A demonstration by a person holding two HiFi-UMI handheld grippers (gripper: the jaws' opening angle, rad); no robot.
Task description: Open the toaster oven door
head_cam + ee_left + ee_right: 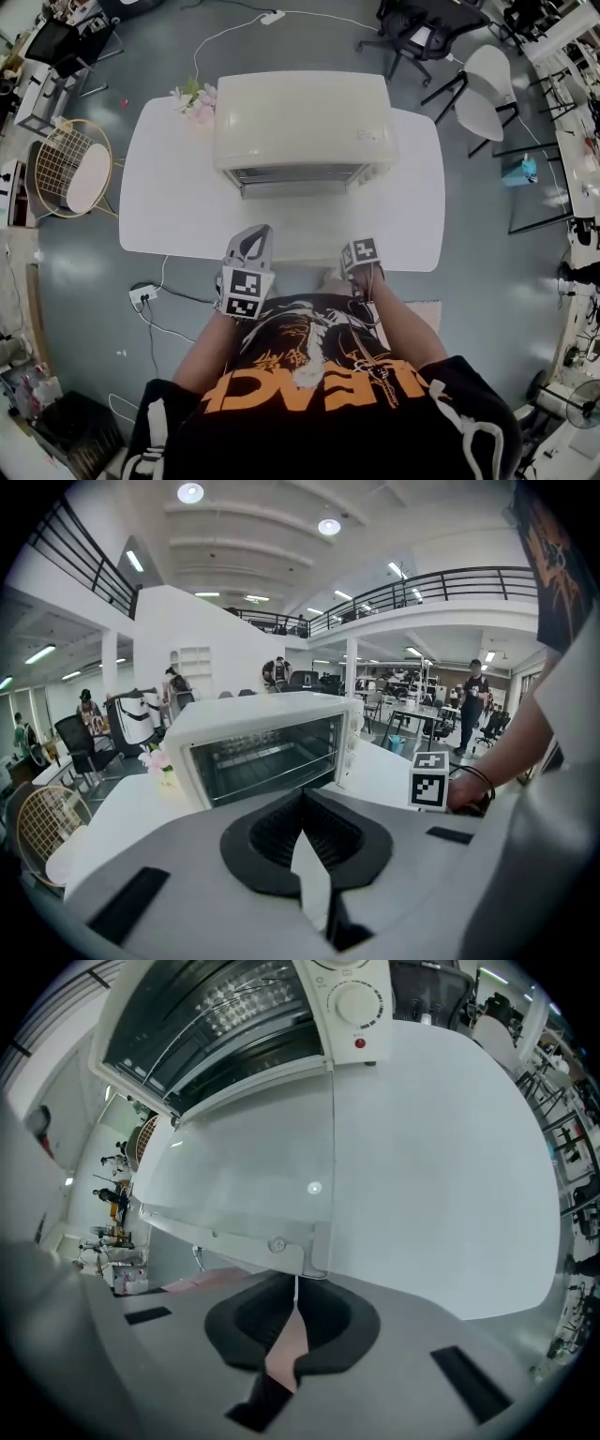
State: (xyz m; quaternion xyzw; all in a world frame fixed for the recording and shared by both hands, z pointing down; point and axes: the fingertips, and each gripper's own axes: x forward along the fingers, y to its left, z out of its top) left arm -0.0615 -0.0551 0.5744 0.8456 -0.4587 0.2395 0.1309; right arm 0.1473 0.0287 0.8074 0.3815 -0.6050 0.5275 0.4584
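Note:
A cream toaster oven [300,117] stands at the back of the white table [169,197]. In the right gripper view its glass door [244,1176] hangs open and lies out flat toward me, leaving the racks inside the oven [216,1016] bare. The door's handle rail [281,1244] sits just beyond my right gripper [296,1283], whose jaws are shut with nothing between them. My left gripper [302,799] is also shut and empty, held back from the oven [267,747] near the table's front edge. In the head view the left gripper [255,234] and right gripper [361,251] sit side by side.
A small vase of pink flowers [195,98] stands at the oven's left rear corner. A round wire basket [67,167] sits on the floor to the left, office chairs [487,89] at the back right, and a power strip [142,295] lies under the table's front left.

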